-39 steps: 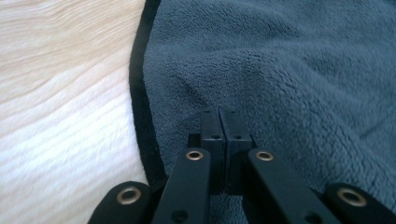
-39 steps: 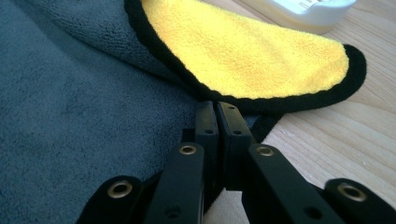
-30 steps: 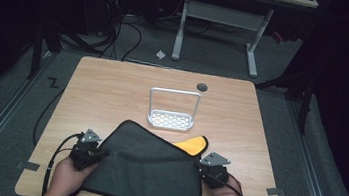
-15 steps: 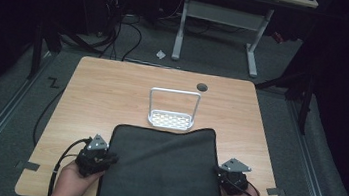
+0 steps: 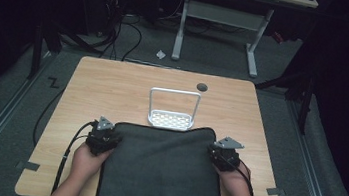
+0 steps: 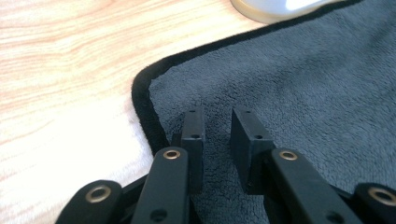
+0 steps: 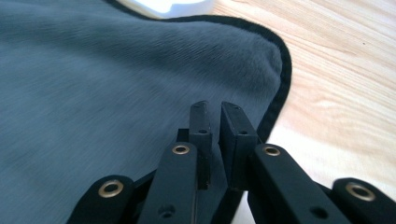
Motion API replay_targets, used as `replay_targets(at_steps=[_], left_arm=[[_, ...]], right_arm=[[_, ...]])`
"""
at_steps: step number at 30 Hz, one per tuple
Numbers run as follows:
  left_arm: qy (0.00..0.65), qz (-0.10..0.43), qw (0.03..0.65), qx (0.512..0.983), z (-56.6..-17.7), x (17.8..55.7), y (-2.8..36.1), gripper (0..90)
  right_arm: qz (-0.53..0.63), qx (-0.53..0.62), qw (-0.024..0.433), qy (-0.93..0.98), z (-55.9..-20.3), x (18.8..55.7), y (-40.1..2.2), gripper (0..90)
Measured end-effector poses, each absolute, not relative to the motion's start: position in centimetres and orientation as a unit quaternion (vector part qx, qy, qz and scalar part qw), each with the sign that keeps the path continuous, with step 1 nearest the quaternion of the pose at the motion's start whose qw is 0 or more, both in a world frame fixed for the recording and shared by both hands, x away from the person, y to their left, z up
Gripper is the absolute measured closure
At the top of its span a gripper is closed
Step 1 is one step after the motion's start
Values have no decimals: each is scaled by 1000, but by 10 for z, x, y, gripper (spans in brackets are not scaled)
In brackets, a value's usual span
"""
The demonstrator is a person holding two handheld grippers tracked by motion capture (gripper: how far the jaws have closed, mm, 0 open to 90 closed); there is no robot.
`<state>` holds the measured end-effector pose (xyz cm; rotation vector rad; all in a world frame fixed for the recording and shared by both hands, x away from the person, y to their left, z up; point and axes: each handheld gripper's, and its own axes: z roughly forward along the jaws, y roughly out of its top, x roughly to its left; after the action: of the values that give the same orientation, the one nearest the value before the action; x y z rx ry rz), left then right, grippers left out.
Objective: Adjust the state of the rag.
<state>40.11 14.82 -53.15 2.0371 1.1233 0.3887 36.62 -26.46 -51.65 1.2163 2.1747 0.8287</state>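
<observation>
A dark grey cloth [image 5: 161,169] with a black hem lies spread flat on the near half of the wooden table [image 5: 113,85]. My left gripper [image 5: 113,139] rests at the cloth's far left corner. Its jaws have just been opening, and in the left gripper view [image 6: 217,116] they stand apart over the cloth [image 6: 303,70] with nothing between them. My right gripper [image 5: 213,152] sits at the far right corner. Its jaws [image 7: 215,109] have also just been opening; a narrow gap shows above the cloth [image 7: 116,70], and the pads are off it.
A white wire rack [image 5: 172,113] with a perforated base stands upright just beyond the cloth's far edge; its base shows in the gripper views [image 6: 280,7] [image 7: 163,5]. A dark round hole [image 5: 202,87] sits near the table's far edge. Cables trail off the left side.
The cloth lay skewed with an orange corner showing; now it is spread flat and square. Both hands moved outward and toward the far corners, and both jaws have parted.
</observation>
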Motion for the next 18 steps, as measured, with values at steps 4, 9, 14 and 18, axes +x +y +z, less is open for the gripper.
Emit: replay_targets(at_steps=[4, 9, 14, 18], left_arm=[[439, 146, 386, 799, -532, 404, 141, 763], [415, 135, 402, 805, -534, 396, 129, 764], [406, 138, 406, 807, -535, 394, 118, 766], [409, 130, 411, 804, -535, 395, 115, 765]], right_arm=[[289, 468, 243, 799, -524, 377, -273, 837], [276, 476, 258, 794, -524, 356, -298, 841], [280, 491, 265, 781, -525, 348, -316, 841], [267, 492, 282, 779, -526, 354, -319, 847]])
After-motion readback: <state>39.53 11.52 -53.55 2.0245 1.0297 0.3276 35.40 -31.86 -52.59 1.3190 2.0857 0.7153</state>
